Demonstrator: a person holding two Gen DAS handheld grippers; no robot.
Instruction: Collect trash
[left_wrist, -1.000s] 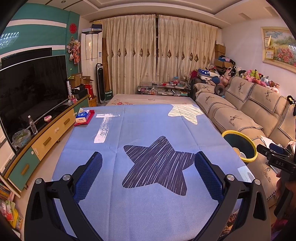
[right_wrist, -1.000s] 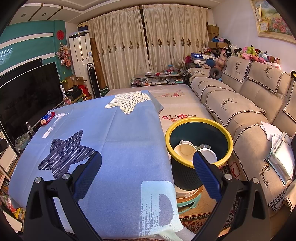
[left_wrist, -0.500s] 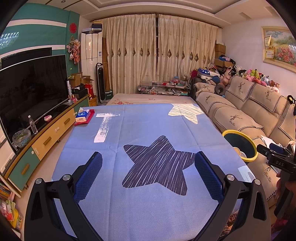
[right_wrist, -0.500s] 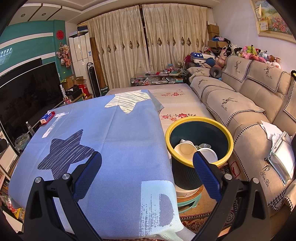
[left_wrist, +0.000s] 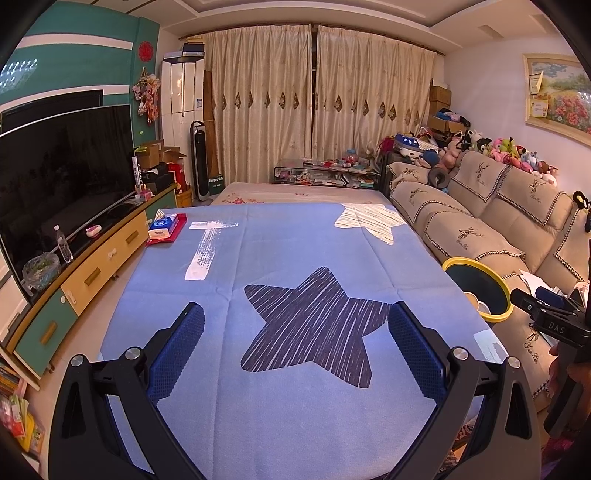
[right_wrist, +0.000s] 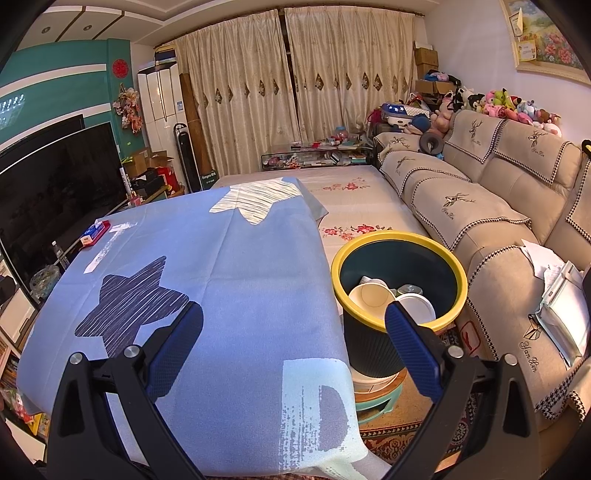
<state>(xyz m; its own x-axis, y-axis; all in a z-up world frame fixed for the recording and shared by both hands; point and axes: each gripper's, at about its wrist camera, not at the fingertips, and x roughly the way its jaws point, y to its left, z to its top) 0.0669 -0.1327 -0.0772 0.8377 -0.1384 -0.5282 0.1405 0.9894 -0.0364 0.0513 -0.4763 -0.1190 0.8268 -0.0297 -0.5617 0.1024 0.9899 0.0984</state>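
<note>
bin (right_wrist: 399, 295) at 3 o'clock beside counter (right_wrist: 236, 295), cups (right_wrist: 371, 297) inside | right tongs (right_wrist: 293, 317) spread wide, empty, above counter edge | left tongs (left_wrist: 295, 321) spread wide, empty, over star cloth (left_wrist: 310, 325)

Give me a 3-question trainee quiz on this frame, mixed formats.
1. True or false: the left claw is shut on a cup.
2. Multiple choice: the bin stands A) on the blue cloth, B) between the cloth-covered table and the sofa, C) on the TV cabinet.
3. Fill in: the only item lying on the blue cloth, at its far left corner, is a ____.

Key: 1 false, both claws are open and empty (right claw). 2 B; sofa. 3 tissue pack, on a red tray.
</note>
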